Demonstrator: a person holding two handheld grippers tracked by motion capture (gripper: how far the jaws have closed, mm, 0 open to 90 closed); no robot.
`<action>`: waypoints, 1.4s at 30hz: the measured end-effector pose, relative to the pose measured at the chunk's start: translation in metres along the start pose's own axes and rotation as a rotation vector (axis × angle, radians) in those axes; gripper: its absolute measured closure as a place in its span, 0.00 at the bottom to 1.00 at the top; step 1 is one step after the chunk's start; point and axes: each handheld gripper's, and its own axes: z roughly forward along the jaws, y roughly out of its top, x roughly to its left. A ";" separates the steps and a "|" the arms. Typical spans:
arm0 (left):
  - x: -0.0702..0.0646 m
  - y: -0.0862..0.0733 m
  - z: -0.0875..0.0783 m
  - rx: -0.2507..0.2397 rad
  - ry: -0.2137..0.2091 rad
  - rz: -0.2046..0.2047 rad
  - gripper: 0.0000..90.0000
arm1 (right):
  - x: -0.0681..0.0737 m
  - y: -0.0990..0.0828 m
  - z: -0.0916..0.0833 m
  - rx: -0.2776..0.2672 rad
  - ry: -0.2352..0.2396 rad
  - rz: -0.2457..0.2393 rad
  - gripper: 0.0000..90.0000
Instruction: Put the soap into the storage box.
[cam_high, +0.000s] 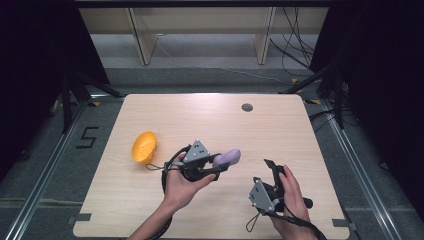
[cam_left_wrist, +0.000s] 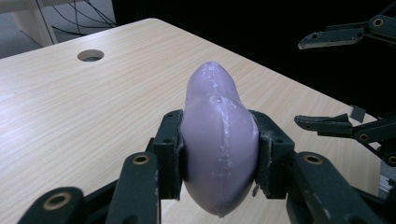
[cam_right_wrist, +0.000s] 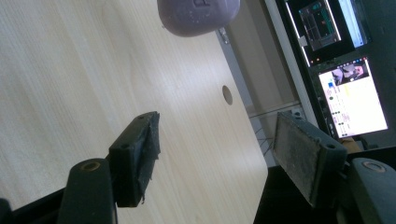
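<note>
The left hand-held gripper (cam_high: 220, 169) pinched a lilac soap bar (cam_high: 227, 158) by its two broad faces, holding it clear of the worktop (cam_high: 280, 130) near the middle, slightly toward the near edge. In the left gripper view the pads (cam_left_wrist: 170, 149) pressed squarely on the soap (cam_left_wrist: 219, 140), its rounded nose pointing away toward the far edge. The right hand-held gripper (cam_high: 272, 167) waited just beside it, toward the near right corner, jaws spread and nothing between them; its own view showed the pads (cam_right_wrist: 140, 154) well apart and the soap (cam_right_wrist: 198, 14) farther off.

A handover looked to be the step in hand. Done well, the right jaws would come in around the free nose of the bar, square to its flat faces, and close firmly before the left let go; the bar looked smooth and could slip from a skewed grip.

A yellow bowl (cam_high: 144, 146) lay tipped on its side toward the left edge, apparently empty.
</note>
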 end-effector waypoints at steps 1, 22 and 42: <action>0.000 0.000 -0.001 0.003 0.010 0.008 0.65 | -0.001 0.000 0.000 -0.007 0.002 -0.019 0.36; 0.005 -0.009 -0.023 -0.062 0.096 -0.021 0.65 | 0.000 -0.002 0.003 -0.010 0.004 0.038 0.37; 0.012 -0.016 -0.041 -0.096 0.173 -0.060 0.65 | -0.002 -0.002 0.002 -0.009 -0.001 0.051 0.39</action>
